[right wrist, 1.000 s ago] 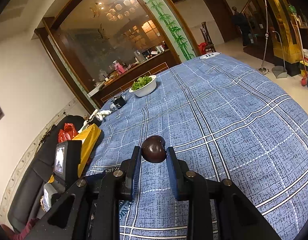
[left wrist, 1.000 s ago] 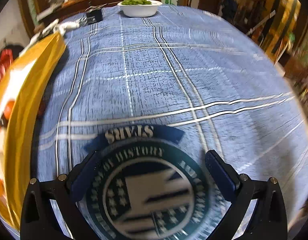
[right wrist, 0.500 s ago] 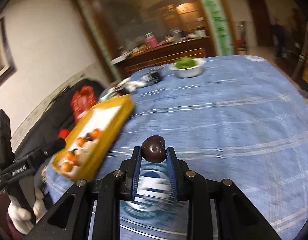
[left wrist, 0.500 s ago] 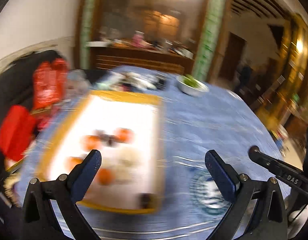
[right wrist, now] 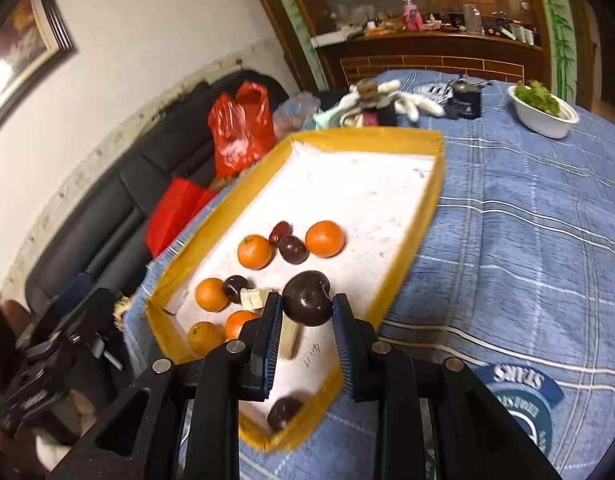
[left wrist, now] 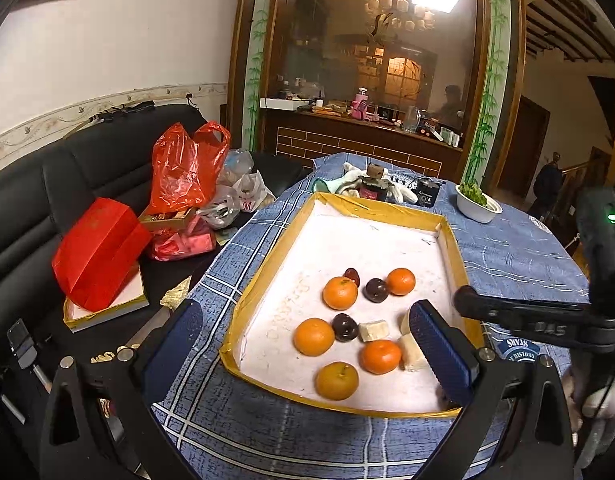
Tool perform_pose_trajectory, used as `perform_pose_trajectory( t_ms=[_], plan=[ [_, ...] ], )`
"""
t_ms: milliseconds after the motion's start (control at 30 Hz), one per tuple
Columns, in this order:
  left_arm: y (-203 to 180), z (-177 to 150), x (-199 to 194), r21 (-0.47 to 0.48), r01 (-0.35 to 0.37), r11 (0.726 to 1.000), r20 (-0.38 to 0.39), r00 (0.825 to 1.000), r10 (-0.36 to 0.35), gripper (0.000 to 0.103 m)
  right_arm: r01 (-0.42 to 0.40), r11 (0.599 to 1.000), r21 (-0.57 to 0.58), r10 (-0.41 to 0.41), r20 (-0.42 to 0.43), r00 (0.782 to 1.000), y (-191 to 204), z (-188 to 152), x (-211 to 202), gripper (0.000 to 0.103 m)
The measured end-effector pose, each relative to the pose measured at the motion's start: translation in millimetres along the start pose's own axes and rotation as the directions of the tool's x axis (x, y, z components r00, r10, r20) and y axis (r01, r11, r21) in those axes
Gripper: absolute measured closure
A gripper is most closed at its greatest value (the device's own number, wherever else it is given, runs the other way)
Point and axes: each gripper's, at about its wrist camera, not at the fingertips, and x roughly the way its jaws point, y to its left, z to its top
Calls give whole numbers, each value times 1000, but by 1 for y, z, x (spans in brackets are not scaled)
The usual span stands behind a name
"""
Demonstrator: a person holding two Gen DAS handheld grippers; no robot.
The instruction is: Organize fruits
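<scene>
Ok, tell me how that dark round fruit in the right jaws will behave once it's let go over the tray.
The dark fruit looks round and glossy, so it will probably roll. The tray has raised walls, which should likely contain it.

Black sofa (left wrist: 67, 176) against white wall (left wrist: 127, 32)

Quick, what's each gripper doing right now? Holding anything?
Left gripper: open, holding nothing.
Right gripper: closed on a dark plum, above the tray.

left tongs (left wrist: 307, 344) gape wide; right tongs (right wrist: 307, 312) clamped narrow.
</scene>
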Motion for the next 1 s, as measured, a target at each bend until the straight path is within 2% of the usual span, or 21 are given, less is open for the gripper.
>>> perform_pose_trajectory(
  t_ms=[67,133,200,400,467,533,600,700,1000],
  plan=[
    [0,0,0,-5,3,1000,-2,1000,-3,0,35,999,-19,-35,-2,999,5,1,9,72],
    [3,-2,0,-16,7,1000,-5,1000,-7,0,43,999,-15,-43,17,999,6,2,8,50],
    [7,-2,1,-23,9,1000,-8,1000,-9,0,56,998,-9,-55,51,997,6,5,2,41],
    [-2,0,-6,-13,25,1000,7,1000,-24,0,106,994,-7,-104,142,984,7,-1,-34,41],
    [-11,2,-12,4,11,1000,19,1000,-11,0,133,991,-1,-131,177,976,8,-11,-47,37],
    [-26,2,-15,37,-37,999,23,999,36,0,164,986,14,-164,212,963,6,-24,-62,30],
    [-39,1,-15,70,-94,993,11,996,94,0,180,983,37,-183,233,955,2,-36,-73,28],
    [-59,-2,-12,100,-129,987,-31,991,133,0,178,981,71,-190,240,952,-5,-48,-81,27],
    [-99,-8,-25,162,-111,981,-48,992,120,0,201,975,97,-219,248,944,-21,-71,-100,24]
  ],
)
